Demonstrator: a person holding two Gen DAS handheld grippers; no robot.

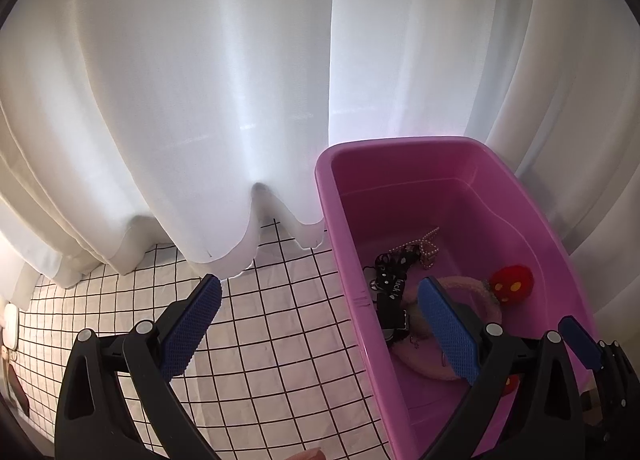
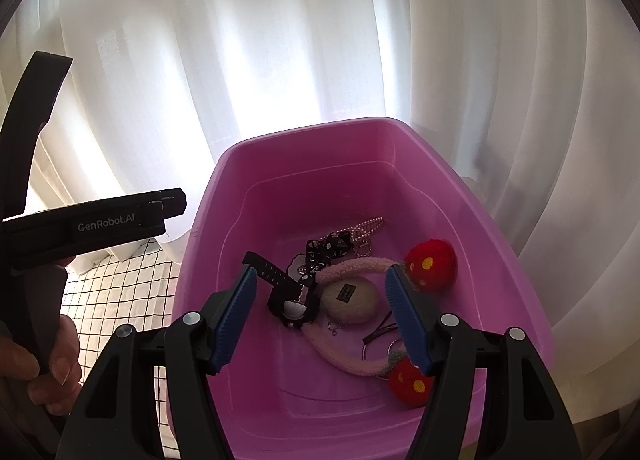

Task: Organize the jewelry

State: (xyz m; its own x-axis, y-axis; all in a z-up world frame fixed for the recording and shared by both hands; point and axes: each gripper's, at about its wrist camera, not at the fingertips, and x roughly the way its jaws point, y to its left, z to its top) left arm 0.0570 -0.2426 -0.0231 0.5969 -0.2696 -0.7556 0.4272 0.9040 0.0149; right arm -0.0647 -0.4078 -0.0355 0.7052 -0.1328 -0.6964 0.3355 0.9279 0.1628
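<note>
A pink plastic bin (image 2: 224, 188) (image 1: 332, 196) stands on a grid-patterned cloth. Inside lie a pink fuzzy headband (image 2: 352, 266) with red pom-poms (image 2: 432, 264), a black watch (image 2: 288, 300), a cream round pad (image 2: 350, 298), a black ribbon (image 2: 324, 248) and a bead chain (image 2: 366, 228). My right gripper (image 2: 322, 318) is open and empty, above the bin's contents. My left gripper (image 1: 320, 324) is open and empty, straddling the bin's left wall. The right gripper's finger tip (image 1: 580, 340) shows at the lower right of the left wrist view.
White curtains (image 1: 200, 100) hang right behind the bin and the cloth (image 1: 260, 320). The left gripper's body and the hand holding it (image 2: 52, 364) show at the left of the right wrist view. A small white object (image 1: 10, 324) sits at the far left edge.
</note>
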